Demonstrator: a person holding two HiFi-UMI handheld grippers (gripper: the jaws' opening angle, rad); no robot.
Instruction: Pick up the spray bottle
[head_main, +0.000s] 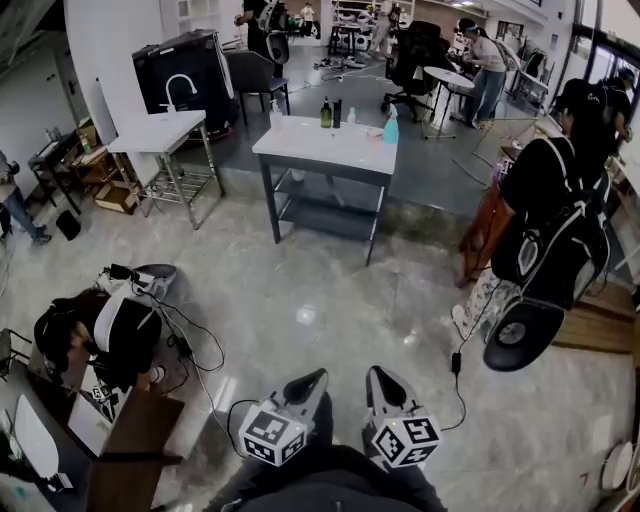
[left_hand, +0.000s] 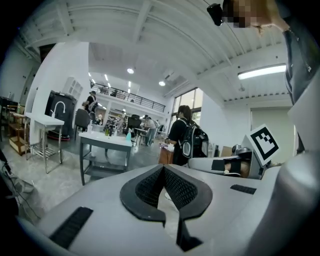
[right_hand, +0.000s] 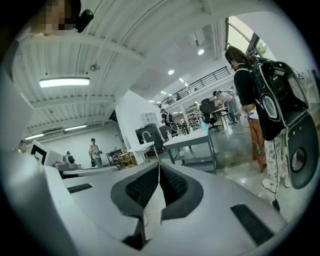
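The teal spray bottle (head_main: 391, 127) stands upright at the far right corner of a white-topped table (head_main: 300, 145), well across the floor from me. It shows small in the left gripper view (left_hand: 128, 135) and the right gripper view (right_hand: 204, 126). My left gripper (head_main: 312, 382) and right gripper (head_main: 378, 378) hang side by side at the bottom of the head view, far short of the table. Both point toward it. The jaws of each are shut, tips together, with nothing between them (left_hand: 163, 167) (right_hand: 158, 165).
Dark bottles (head_main: 326, 113) and a white pump bottle (head_main: 275, 113) share the table. A person with a backpack (head_main: 560, 220) stands to the right, another crouches at the left (head_main: 105, 335). A sink stand (head_main: 160, 132) is at the left, and cables (head_main: 200, 355) trail over the floor.
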